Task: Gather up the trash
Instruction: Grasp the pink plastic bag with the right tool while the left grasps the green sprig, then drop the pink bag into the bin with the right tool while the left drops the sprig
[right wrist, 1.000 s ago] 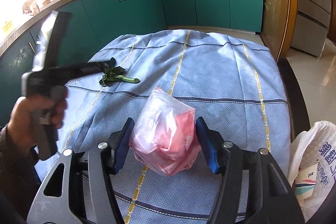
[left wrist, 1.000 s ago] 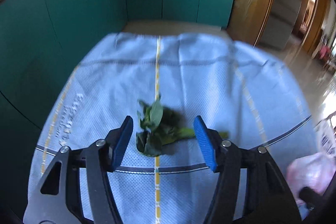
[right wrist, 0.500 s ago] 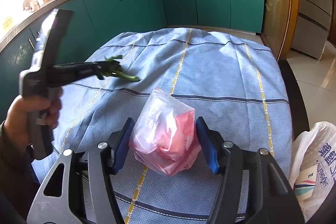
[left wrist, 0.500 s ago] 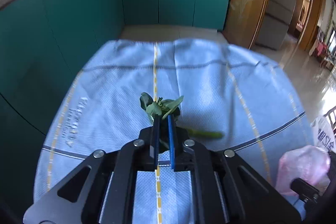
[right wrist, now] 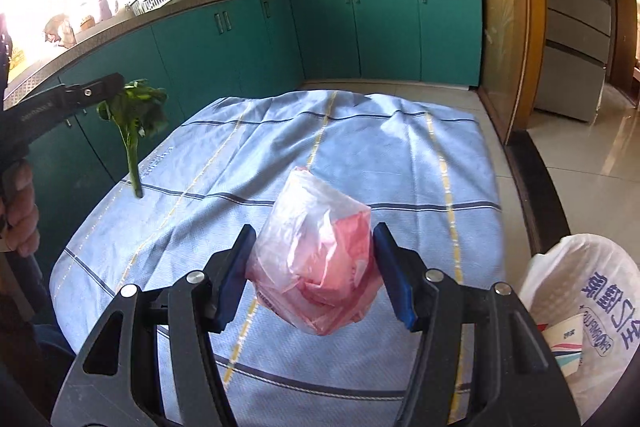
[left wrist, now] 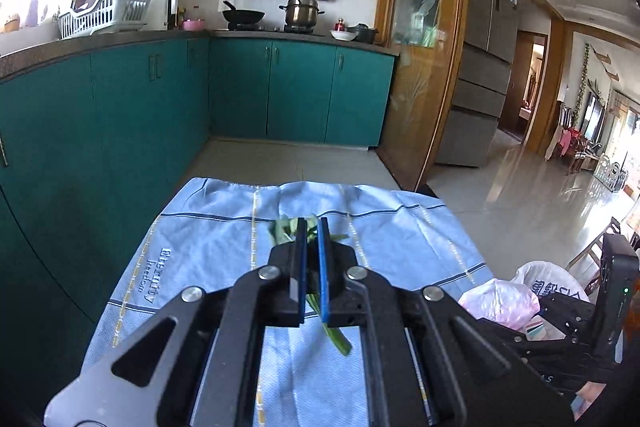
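Note:
My left gripper (left wrist: 312, 227) is shut on a bunch of green vegetable scraps (left wrist: 286, 229) and holds it lifted above the blue tablecloth (left wrist: 208, 247). In the right wrist view the left gripper (right wrist: 116, 87) is at the far left, the greens (right wrist: 136, 111) hang from it with the stem pointing down. My right gripper (right wrist: 314, 243) is shut on a crumpled pink and clear plastic bag (right wrist: 316, 267), held over the near part of the cloth (right wrist: 360, 155). That bag (left wrist: 500, 301) also shows at the lower right of the left wrist view.
A white printed plastic bag (right wrist: 588, 291) stands open beside the table at the right. Teal kitchen cabinets (right wrist: 248, 39) run along the left and far sides. A glass sliding door with a wooden frame (right wrist: 504, 27) is at the far right.
My left gripper closed on the greens on the cloth and lifted them well clear of the table. My right gripper has held the pink bag in place.

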The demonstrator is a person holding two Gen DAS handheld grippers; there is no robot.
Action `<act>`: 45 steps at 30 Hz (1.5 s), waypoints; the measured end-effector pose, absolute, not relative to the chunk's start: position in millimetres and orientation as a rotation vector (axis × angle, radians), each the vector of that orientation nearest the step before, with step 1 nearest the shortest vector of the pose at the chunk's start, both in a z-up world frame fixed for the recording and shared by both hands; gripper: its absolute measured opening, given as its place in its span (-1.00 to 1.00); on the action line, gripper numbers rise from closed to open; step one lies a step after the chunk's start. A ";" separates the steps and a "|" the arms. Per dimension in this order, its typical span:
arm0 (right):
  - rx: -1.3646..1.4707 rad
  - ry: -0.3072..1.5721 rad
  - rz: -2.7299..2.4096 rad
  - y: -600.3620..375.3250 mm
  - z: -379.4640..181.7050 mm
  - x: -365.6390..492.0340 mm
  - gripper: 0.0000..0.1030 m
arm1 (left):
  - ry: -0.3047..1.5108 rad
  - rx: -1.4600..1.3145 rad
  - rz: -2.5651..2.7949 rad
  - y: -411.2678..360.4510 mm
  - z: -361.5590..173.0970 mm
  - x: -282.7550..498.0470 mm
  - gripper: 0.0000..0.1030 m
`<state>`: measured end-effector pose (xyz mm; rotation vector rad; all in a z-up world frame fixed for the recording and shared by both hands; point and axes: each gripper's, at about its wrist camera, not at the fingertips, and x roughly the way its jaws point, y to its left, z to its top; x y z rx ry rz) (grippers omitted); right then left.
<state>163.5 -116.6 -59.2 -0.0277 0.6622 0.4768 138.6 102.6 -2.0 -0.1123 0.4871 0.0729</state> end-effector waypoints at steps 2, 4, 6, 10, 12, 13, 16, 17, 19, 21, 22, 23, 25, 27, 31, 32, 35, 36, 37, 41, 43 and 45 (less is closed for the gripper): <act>-0.031 0.657 0.464 -121.8 -58.5 161.4 0.16 | 0.474 -0.068 0.085 89.4 -3.4 137.7 -0.88; -0.031 0.653 0.448 -129.0 -58.0 159.1 0.16 | 0.465 -0.020 0.091 75.3 -4.3 136.5 -0.88; -0.026 0.653 0.434 -137.2 -58.2 158.7 0.16 | 0.465 -0.003 0.075 65.2 -5.5 135.0 -0.88; -0.009 0.644 0.401 -157.0 -56.0 155.2 0.16 | 0.450 0.035 0.058 40.7 -4.1 130.2 -0.88; -0.001 0.637 0.389 -164.3 -54.8 152.3 0.16 | 0.444 0.049 0.048 29.7 -4.4 127.9 -0.88; 0.003 0.634 0.382 -169.2 -53.9 151.0 0.16 | 0.442 0.055 0.040 23.0 -5.1 127.2 -0.88; 0.013 0.622 0.358 -182.4 -51.3 147.5 0.16 | 0.439 0.069 0.018 7.6 -6.5 126.8 -0.88; 0.016 0.620 0.353 -185.6 -50.9 146.4 0.16 | 0.438 0.072 0.009 1.9 -7.2 125.8 -0.88; 0.022 0.609 0.336 -195.7 -48.4 142.6 0.16 | 0.438 0.079 -0.009 -10.5 -8.9 125.1 -0.88; 0.022 0.598 0.314 -206.0 -45.7 138.4 0.16 | 0.437 0.084 -0.035 -24.1 -10.0 123.7 -0.88; 0.022 0.594 0.305 -210.8 -45.1 136.4 0.15 | 0.435 0.085 -0.046 -30.5 -10.2 122.5 -0.88; 0.024 0.589 0.292 -217.6 -43.8 134.4 0.16 | 0.433 0.086 -0.061 -38.4 -10.5 121.3 -0.88; 0.038 0.580 0.258 -237.2 -42.1 129.5 0.16 | 0.433 0.080 -0.097 -51.8 -10.6 121.7 -0.88; 0.055 0.577 0.221 -257.2 -42.6 124.7 0.16 | 0.437 0.071 -0.145 -68.0 -11.9 121.1 -0.88; 0.105 0.588 0.087 -317.2 -48.8 113.4 0.16 | 0.496 0.033 -0.294 -110.8 -23.2 130.7 -0.88; 0.118 0.595 0.059 -330.3 -50.6 110.6 0.16 | 0.511 0.030 -0.315 -120.8 -26.8 133.6 -0.88; 0.179 0.615 -0.016 -370.2 -56.4 101.4 0.16 | 0.566 0.042 -0.386 -158.4 -42.7 144.9 -0.88; 0.196 0.620 -0.025 -378.2 -58.2 99.7 0.16 | 0.581 0.046 -0.400 -169.9 -48.9 148.3 -0.88; 0.209 0.627 -0.037 -386.4 -60.6 97.8 0.16 | 0.603 0.035 -0.418 -182.1 -56.4 152.2 -0.88; 0.209 0.670 -0.055 -396.9 -70.2 97.9 0.16 | 0.674 0.002 -0.480 -222.9 -82.0 163.3 -0.88; 0.199 0.700 -0.049 -396.5 -75.6 100.0 0.16 | 0.680 0.037 -0.476 -238.9 -90.0 164.6 -0.87; 0.196 0.713 -0.044 -397.5 -78.3 99.0 0.21 | 0.689 0.055 -0.476 -247.7 -95.5 166.1 -0.68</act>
